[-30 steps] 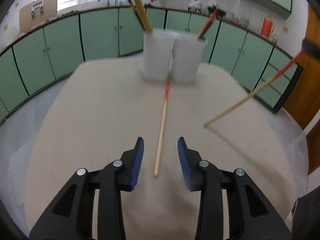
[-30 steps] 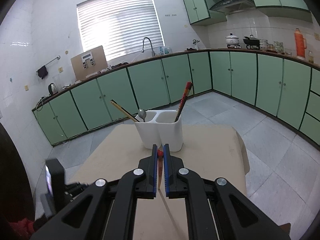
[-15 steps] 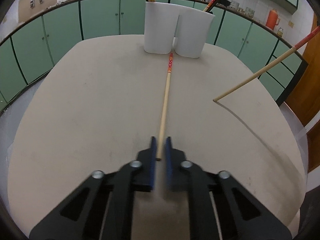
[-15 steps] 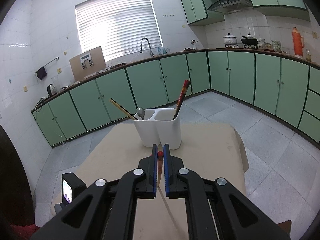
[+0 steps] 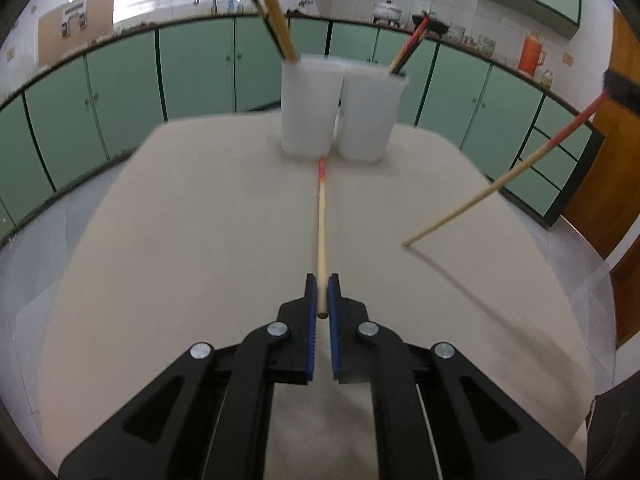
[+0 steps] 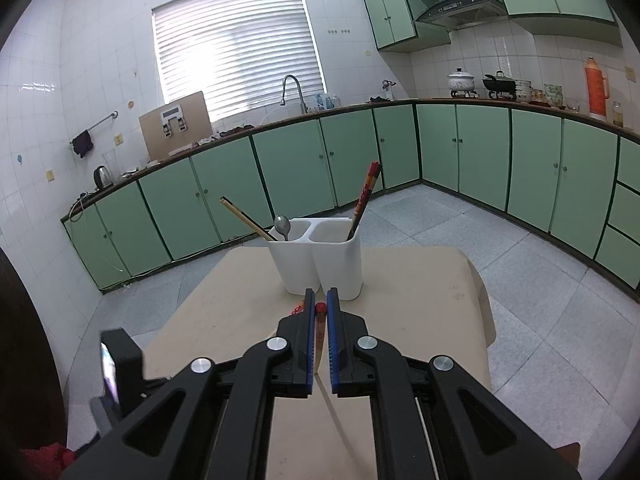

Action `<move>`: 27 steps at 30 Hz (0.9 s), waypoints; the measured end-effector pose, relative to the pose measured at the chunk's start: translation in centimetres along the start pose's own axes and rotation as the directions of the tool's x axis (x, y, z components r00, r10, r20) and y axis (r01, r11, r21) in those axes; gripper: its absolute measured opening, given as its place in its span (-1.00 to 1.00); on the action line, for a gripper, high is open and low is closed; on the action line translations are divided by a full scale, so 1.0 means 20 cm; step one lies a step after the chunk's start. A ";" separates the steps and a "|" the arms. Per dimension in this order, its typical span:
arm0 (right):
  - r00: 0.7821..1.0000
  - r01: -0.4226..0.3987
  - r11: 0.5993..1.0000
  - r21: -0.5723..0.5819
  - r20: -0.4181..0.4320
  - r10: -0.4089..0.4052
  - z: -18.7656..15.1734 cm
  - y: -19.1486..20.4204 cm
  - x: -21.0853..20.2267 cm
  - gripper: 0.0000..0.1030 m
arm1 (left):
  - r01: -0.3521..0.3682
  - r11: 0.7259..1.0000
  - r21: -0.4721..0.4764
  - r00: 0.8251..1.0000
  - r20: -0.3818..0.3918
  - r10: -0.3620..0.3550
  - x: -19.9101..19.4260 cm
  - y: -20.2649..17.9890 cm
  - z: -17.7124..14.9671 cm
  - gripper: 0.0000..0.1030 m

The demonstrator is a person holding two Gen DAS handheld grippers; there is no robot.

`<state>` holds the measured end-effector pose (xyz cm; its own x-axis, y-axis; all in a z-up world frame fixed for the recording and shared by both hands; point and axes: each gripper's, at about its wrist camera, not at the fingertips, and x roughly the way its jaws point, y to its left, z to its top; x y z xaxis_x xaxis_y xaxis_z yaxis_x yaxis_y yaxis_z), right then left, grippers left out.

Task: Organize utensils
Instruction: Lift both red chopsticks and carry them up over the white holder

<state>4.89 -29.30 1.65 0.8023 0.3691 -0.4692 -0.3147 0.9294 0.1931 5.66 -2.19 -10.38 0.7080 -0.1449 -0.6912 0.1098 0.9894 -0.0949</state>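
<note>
My left gripper [image 5: 321, 280] is shut on the pale end of a chopstick [image 5: 321, 220], whose red end points at the foot of the white two-part holder [image 5: 308, 112]. To the right, a second chopstick [image 5: 500, 184] slants down, its tip touching the table [image 5: 200, 240]. My right gripper [image 6: 319, 296] is shut on that chopstick's red end [image 6: 319, 309]. The holder [image 6: 336, 264] stands just beyond it, with a spoon [image 6: 282, 226] and wooden chopsticks [image 6: 244, 216] in its left part and red chopsticks [image 6: 366, 196] in its right part.
The beige table [image 6: 420, 280] ends shortly behind the holder, with tiled floor and green cabinets [image 6: 288, 172] around it. A black device [image 6: 116, 364] shows at the left of the right wrist view.
The left gripper has gone from open astride the lying chopstick to shut on its pale end. The right gripper still holds its chopstick in the same place.
</note>
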 end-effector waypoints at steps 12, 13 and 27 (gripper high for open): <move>1.000 -0.002 1.000 -0.018 0.013 0.002 0.02 0.02 -0.01 -0.89 | 0.020 0.999 0.031 0.982 0.187 -0.025 -0.34 -0.05 0.24 -0.91; 1.000 -0.003 1.000 -0.020 0.013 0.003 0.02 0.02 -0.01 -0.89 | 0.019 0.999 0.037 0.980 0.197 -0.026 -0.36 -0.06 0.26 -0.91; 0.999 -0.012 0.999 -0.033 0.032 0.013 0.04 0.02 -0.02 -0.89 | 0.061 0.997 0.054 0.961 0.266 -0.074 -0.51 -0.11 0.36 -0.91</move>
<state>4.75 -29.13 2.57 0.8138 0.3808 -0.4391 -0.3409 0.9246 0.1701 3.22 -3.00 1.96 0.8582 -0.2144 -0.4664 0.1906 0.9767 -0.0984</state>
